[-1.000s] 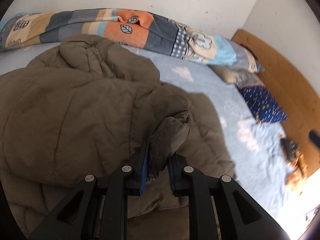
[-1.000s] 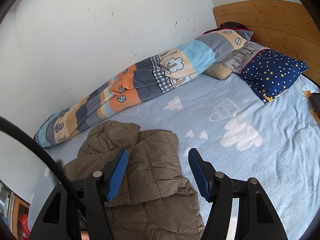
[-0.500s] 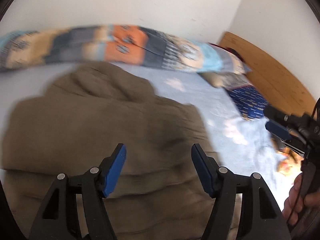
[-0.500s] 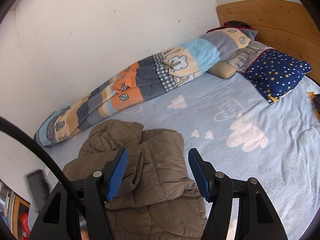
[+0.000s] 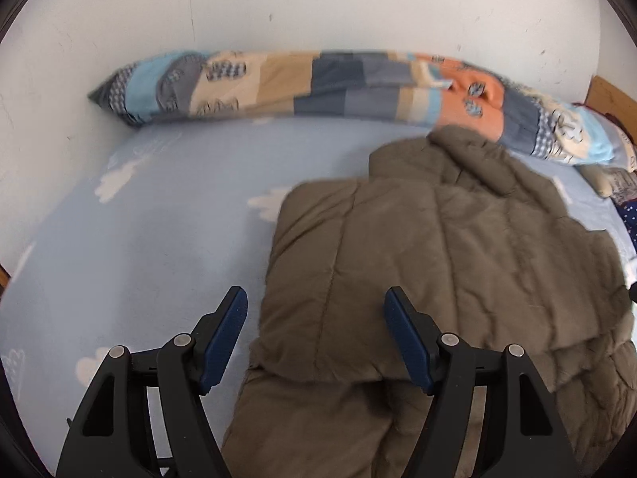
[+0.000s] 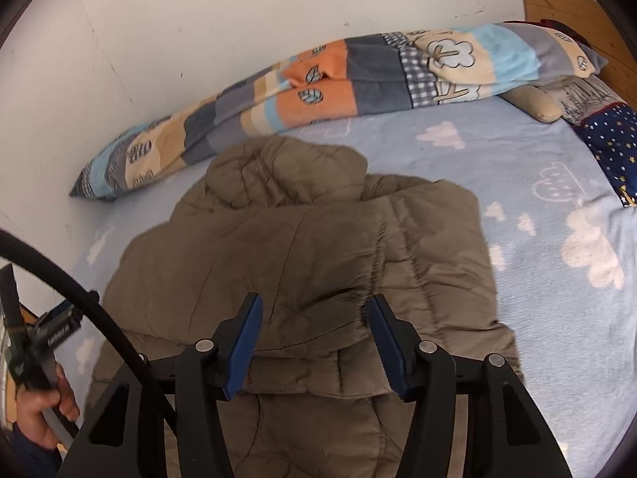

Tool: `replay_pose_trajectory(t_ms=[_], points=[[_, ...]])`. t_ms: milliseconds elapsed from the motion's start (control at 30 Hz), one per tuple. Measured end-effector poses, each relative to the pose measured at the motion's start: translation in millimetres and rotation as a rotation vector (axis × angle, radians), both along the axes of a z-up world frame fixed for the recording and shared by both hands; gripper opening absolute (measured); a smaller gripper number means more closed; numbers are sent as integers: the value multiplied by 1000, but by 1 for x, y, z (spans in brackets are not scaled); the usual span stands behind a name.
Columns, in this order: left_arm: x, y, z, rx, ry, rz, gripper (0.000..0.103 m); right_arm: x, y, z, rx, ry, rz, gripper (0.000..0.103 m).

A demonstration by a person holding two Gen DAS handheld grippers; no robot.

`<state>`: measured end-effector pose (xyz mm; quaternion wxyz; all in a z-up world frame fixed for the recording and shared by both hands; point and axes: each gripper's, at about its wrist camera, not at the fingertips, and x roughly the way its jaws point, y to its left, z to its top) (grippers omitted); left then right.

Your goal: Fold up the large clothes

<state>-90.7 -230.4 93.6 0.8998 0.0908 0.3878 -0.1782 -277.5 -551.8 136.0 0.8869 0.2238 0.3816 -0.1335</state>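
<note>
- Brown puffer jacket [image 6: 318, 247] lies on the cloud-print sheet [image 5: 151, 247], filling centre of the right wrist view; sleeve [image 6: 342, 279] is already folded across the body.
- My left gripper [image 5: 314, 338]: jaws have just been opening, apart, nothing between the pads, over the jacket's left edge.
- My right gripper [image 6: 314, 342]: jaws have just been closing, still apart, hovering over the sleeve cuff, no contact I can see.
- Step, I'd say: between folds. Next: grab the hem at frame bottom, fold up toward the hood [image 6: 286, 167].
</note>
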Motion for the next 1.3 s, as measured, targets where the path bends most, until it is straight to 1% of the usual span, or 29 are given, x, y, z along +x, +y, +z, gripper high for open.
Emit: replay_pose_trajectory(t_ms=[67,167,233,267,300,433,567,833,1000,1167,1300], points=[[6,-8,-7,29,-7,8,71,8,4,-9,-28,25,7,60],[8,-18,-18,63,15,17,71,19,6,-27,-43,98,12,61],[7,-26,-25,101,15,8,71,24,9,-41,-66,147,21,61],[7,-31,-28,131,10,0,71,26,11,-45,-74,157,24,61],[6,-32,-30,139,11,-1,71,27,11,-48,-79,159,24,61],[6,-33,-35,151,7,-4,71,29,7,-56,-52,175,25,63],[4,-37,-36,172,-17,0,71,28,2,-60,-24,179,31,63],[-8,-40,-24,170,-85,13,70,26,4,-51,-30,181,24,64],[-19,-44,-6,143,-133,-2,70,22,5,-38,-13,158,8,64],[-34,-55,8,132,-181,-43,70,20,13,-24,-65,133,15,64],[-44,-64,11,148,-213,-74,71,19,17,-15,-91,112,20,64]])
